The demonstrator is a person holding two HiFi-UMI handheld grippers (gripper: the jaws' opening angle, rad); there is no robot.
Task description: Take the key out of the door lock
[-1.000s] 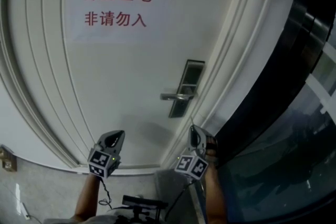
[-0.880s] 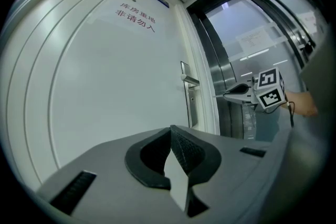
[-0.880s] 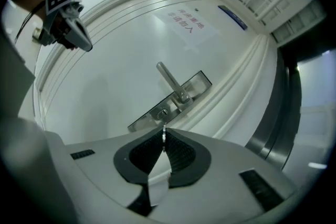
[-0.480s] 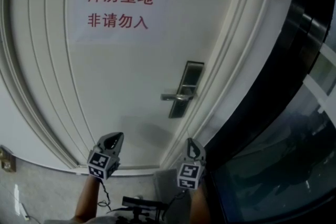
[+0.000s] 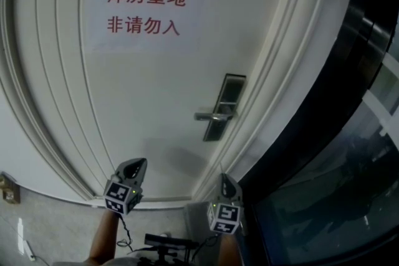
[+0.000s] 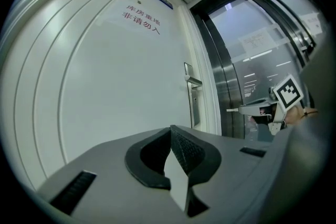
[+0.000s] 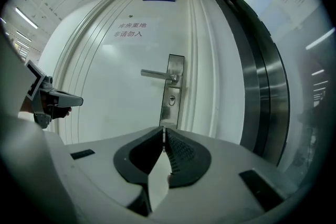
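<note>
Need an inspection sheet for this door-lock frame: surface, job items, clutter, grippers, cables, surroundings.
Surface: white panelled door, with a paper sign in red print on its upper part.
Job's things: metal lock plate with a lever handle pointing left; keyhole below the handle, too small to tell whether a key sits in it.
Clutter: small brown thing low at the left wall.
Grippers: left gripper and right gripper both have jaws together, nothing between them, and are apart from the door.
Cables: thin dark cable hanging under the left gripper.
Surroundings: grey floor; dark metal frame and glass right of the door.
</note>
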